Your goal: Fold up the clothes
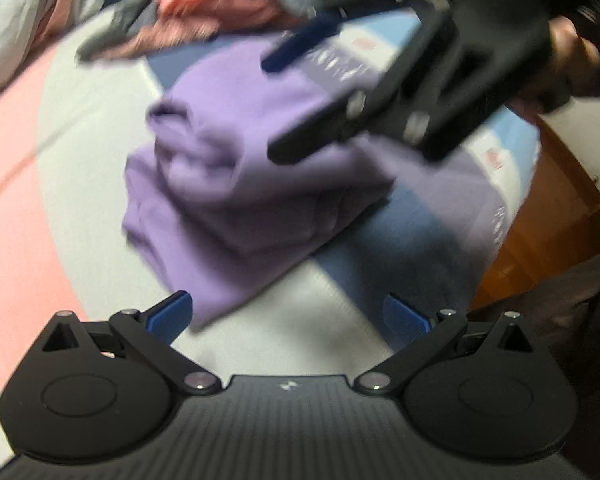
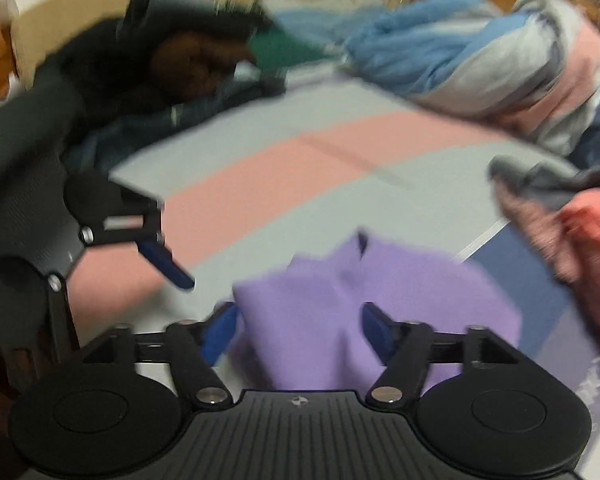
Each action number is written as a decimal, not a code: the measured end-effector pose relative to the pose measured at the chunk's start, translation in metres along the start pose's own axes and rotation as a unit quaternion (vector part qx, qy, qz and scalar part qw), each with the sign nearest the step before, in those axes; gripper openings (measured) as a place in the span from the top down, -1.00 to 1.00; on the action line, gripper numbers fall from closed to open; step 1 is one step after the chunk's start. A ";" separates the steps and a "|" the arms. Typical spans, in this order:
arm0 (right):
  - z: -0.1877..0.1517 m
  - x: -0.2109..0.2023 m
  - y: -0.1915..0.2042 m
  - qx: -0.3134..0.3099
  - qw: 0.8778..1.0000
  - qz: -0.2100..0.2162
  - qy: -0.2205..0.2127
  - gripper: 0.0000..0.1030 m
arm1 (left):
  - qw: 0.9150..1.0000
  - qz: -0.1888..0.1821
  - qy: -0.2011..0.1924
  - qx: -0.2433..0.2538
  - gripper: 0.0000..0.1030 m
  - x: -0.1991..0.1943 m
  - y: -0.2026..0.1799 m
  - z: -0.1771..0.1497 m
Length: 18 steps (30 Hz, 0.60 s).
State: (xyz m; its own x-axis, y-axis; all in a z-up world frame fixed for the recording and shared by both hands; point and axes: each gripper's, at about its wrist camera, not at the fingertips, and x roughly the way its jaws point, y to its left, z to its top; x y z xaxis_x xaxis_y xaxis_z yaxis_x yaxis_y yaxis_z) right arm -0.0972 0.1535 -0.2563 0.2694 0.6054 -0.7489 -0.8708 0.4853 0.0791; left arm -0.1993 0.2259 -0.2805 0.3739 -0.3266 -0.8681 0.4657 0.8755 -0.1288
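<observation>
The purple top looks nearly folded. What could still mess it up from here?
Two risks, I think. The right gripper stands open with a fold of the purple top between its fingers; pulling away could drag that layer loose. The unfolded clothes pile lies close behind, so a sweeping gripper might snag it.

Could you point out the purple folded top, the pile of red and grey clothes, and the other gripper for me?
purple top (image 1: 236, 184), left wrist view, on its folded middle.
red and grey clothes (image 1: 220, 4), left wrist view, on the red part.
right gripper (image 1: 284, 96), left wrist view, between its open fingertips.
</observation>
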 end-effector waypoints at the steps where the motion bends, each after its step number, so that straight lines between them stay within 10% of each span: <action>1: 0.004 -0.012 -0.007 -0.001 1.000 0.005 -0.011 -0.61 | 1.000 -0.002 -0.011 0.009 -0.99 -0.006 -0.003 0.004; 5: 0.020 -0.034 -0.040 -0.022 0.999 0.009 -0.025 -0.71 | 0.999 -0.019 -0.036 0.035 -0.99 -0.014 -0.015 0.019; 10: 0.035 0.015 -0.122 0.065 0.996 0.029 0.058 -0.74 | 0.995 -0.052 -0.016 0.085 -0.99 0.012 -0.042 0.030; 18: 0.050 0.145 -0.201 0.144 0.937 0.180 0.264 -0.73 | 0.999 -0.043 -0.006 0.011 -0.99 0.026 -0.045 0.026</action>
State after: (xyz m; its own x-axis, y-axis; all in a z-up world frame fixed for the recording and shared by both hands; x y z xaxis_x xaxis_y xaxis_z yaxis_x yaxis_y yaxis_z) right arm 0.1372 0.1750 -0.3478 -0.3268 0.4039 -0.8544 -0.6982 0.5062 0.5063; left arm -0.1894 0.1687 -0.2850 0.3418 -0.4051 -0.8480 0.5141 0.8359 -0.1921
